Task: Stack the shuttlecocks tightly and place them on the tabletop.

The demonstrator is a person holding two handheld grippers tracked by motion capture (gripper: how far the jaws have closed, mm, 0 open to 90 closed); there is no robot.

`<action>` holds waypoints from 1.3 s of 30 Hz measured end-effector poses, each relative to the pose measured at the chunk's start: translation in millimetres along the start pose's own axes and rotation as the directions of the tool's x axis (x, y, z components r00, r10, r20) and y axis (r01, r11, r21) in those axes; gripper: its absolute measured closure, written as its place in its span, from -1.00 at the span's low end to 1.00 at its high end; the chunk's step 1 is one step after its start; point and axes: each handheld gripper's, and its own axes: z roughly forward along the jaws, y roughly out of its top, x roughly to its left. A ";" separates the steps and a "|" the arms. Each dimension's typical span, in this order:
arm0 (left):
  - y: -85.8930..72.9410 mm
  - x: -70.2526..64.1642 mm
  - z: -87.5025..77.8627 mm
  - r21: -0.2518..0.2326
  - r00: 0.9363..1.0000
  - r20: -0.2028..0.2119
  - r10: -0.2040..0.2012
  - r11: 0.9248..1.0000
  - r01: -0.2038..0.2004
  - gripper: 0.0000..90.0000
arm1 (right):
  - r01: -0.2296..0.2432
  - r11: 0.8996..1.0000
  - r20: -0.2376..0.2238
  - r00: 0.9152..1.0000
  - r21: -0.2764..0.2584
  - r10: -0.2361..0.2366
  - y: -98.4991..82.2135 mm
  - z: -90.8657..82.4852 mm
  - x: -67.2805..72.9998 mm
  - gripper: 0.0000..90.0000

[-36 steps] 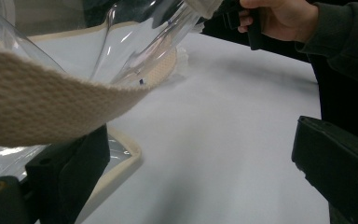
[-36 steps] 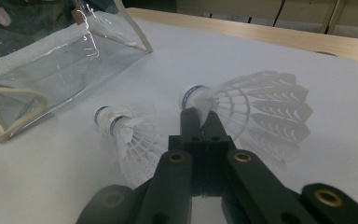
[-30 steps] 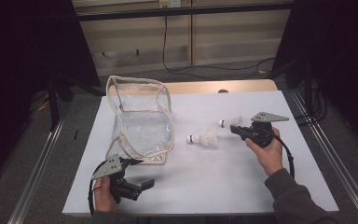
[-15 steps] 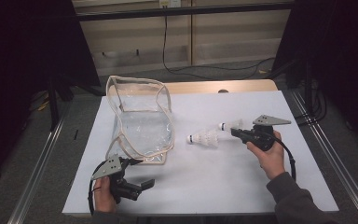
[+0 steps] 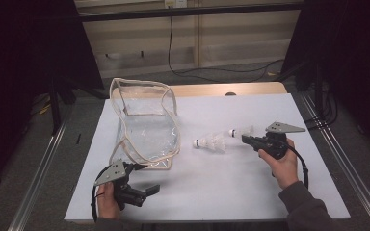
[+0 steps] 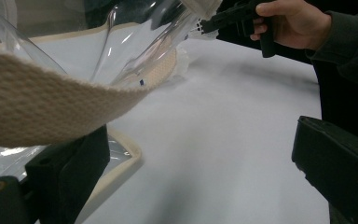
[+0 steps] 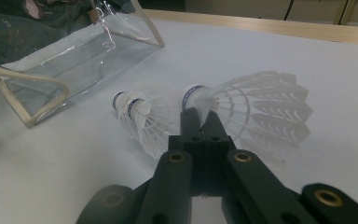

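Note:
Two white shuttlecocks are on the white table [image 5: 231,192]. One shuttlecock [image 5: 213,143] [image 7: 137,116] lies loose right of a clear bag [image 5: 147,125] [image 7: 70,56] with beige trim. My right gripper [image 5: 245,138] [image 7: 200,116] is shut on the other shuttlecock [image 5: 241,131] [image 7: 256,105], pinching it just behind the cork, low over the table. My left gripper [image 5: 153,191] [image 6: 200,177] stands wide open at the bag's near corner. In the left gripper view the bag's beige strap [image 6: 51,109] hangs in front of the left jaw and nothing lies between the jaws.
The table's wooden far edge [image 5: 221,89] runs behind the bag. Metal rails [image 5: 38,168] flank both sides of the table. Bare white surface spreads between my two hands and along the front.
My right gripper has drifted slightly left and toward me with the shuttlecock in it. The left gripper has barely moved.

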 end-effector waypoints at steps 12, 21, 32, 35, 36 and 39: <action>0.0 -0.1 0.2 0.003 1.000 -0.002 0.002 1.000 -0.002 -0.91 | 0.012 1.000 -0.028 1.000 0.027 -0.011 -4.9 4.6 4.4 1.00; 0.1 0.1 0.2 0.002 1.000 -0.002 0.004 1.000 -0.004 -0.91 | 0.020 0.998 -0.055 0.998 0.055 -0.017 -9.2 14.7 8.2 1.00; 0.0 0.1 0.4 0.000 1.000 -0.001 0.004 1.000 -0.004 -0.91 | 0.022 0.997 -0.070 0.997 0.068 -0.017 -11.9 23.0 10.8 1.00; -0.1 0.2 0.4 -0.002 1.000 0.000 0.003 1.000 -0.003 -0.91 | 0.020 0.997 -0.076 0.997 0.076 -0.014 -13.0 25.4 11.8 1.00; -0.1 0.2 0.4 -0.002 1.000 0.000 0.003 1.000 -0.003 -0.91 | 0.023 0.997 -0.074 0.997 0.079 -0.017 -13.4 26.2 12.4 1.00; -0.2 0.3 0.5 -0.001 1.000 0.000 0.004 1.000 -0.004 -0.91 | 0.031 0.996 -0.083 0.996 0.083 -0.024 -13.8 27.8 13.4 1.00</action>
